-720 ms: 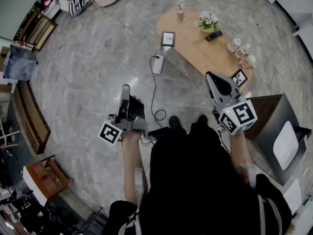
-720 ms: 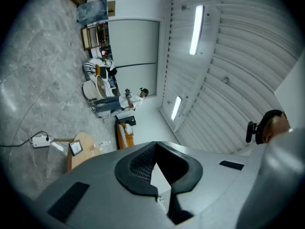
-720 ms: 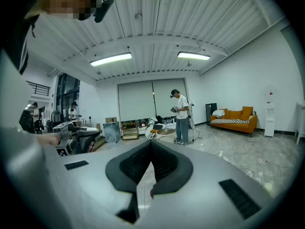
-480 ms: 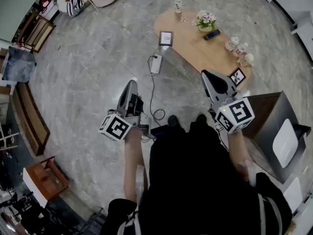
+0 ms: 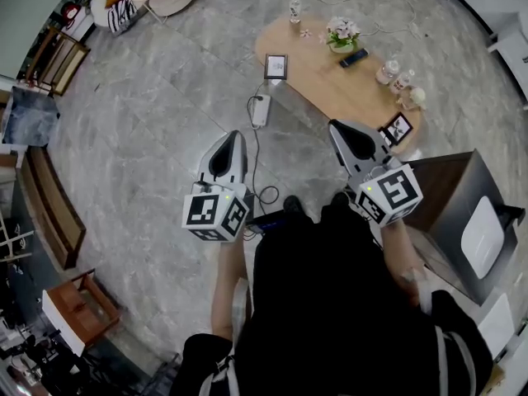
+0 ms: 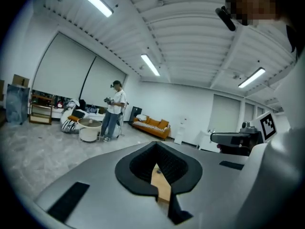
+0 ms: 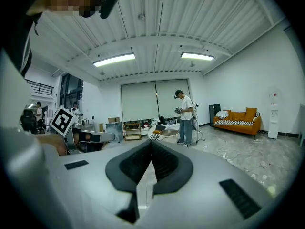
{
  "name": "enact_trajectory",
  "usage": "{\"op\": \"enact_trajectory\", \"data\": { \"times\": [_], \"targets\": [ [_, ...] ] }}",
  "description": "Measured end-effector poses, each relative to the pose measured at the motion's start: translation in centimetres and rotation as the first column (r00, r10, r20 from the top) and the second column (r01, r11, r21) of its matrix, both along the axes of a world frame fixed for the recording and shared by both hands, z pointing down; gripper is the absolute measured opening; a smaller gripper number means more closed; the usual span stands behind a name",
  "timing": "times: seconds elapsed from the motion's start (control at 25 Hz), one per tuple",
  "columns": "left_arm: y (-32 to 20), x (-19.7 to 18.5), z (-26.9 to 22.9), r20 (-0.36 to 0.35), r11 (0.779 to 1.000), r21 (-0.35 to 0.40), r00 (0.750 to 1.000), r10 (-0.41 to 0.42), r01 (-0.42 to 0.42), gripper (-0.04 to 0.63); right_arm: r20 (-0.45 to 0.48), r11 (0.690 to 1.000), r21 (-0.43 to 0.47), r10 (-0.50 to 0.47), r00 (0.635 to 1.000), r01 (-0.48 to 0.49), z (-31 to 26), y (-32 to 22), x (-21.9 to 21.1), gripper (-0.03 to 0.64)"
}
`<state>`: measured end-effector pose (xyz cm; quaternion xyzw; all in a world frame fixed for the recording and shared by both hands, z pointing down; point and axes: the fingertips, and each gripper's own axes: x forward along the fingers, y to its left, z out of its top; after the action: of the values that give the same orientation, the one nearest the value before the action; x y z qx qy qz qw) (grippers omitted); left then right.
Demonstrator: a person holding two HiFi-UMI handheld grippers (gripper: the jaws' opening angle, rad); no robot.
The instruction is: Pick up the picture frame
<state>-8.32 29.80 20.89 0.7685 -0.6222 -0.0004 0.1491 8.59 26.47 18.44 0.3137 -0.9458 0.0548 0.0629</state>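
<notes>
Holding left gripper (image 5: 233,137) and right gripper (image 5: 337,127) closed, empty, well apart from picture frame (image 5: 275,66) at table (image 5: 318,71) left edge. Risk: closed jaws knocking frame over on approach.

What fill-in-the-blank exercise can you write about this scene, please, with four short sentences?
1. The left gripper and the right gripper are shut and hold ____.
2. The pot of flowers stands on the wooden ____.
3. The white power strip lies on the ____.
4. The number of picture frames on the wooden top is ____.

Missing words: nothing; table; floor; two.
</notes>
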Motion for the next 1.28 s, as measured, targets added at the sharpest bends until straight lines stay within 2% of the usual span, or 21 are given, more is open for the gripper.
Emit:
{"op": "enact_trajectory", "data": {
  "times": [0.24,0.4,0.52,0.68,1.0,1.28],
  "targets": [
    [-1.6,1.2,1.6,0.016,0.998,-0.05,0.999,0.032,-0.031,0.009,-0.02,0.998,-0.043,0.036,0.999,-0.037,1.5,-1.3,1.5,0.012],
    [-3.8,2.7,3.3,0.043,0.994,-0.104,0.998,0.039,-0.034,0.011,-0.031,0.993,-0.098,0.057,0.998,-0.059,3.6,-3.9,3.7,0.012],
    [-5.8,3.6,4.2,0.056,0.992,-0.125,0.998,0.026,-0.019,0.011,-0.034,0.993,-0.106,0.041,0.999,-0.044,4.8,-6.7,4.5,0.012],
    [-9.6,4.3,4.0,0.076,0.99,-0.137,0.997,-0.01,0.021,0.011,-0.022,0.995,-0.098,-0.004,1.0,0.002,4.8,-11.1,4.4,0.014],
    [-18.4,6.7,2.1,0.091,0.983,-0.13,0.989,-0.12,0.131,0.011,0.025,0.975,-0.097,-0.201,0.979,0.202,3.2,-19.1,3.7,0.014],
    [-21.8,6.5,2.6,0.144,0.971,-0.163,0.977,-0.154,0.177,0.011,0.026,0.959,-0.137,-0.245,0.969,0.247,3.9,-24.4,3.9,0.014]
  ]
}}
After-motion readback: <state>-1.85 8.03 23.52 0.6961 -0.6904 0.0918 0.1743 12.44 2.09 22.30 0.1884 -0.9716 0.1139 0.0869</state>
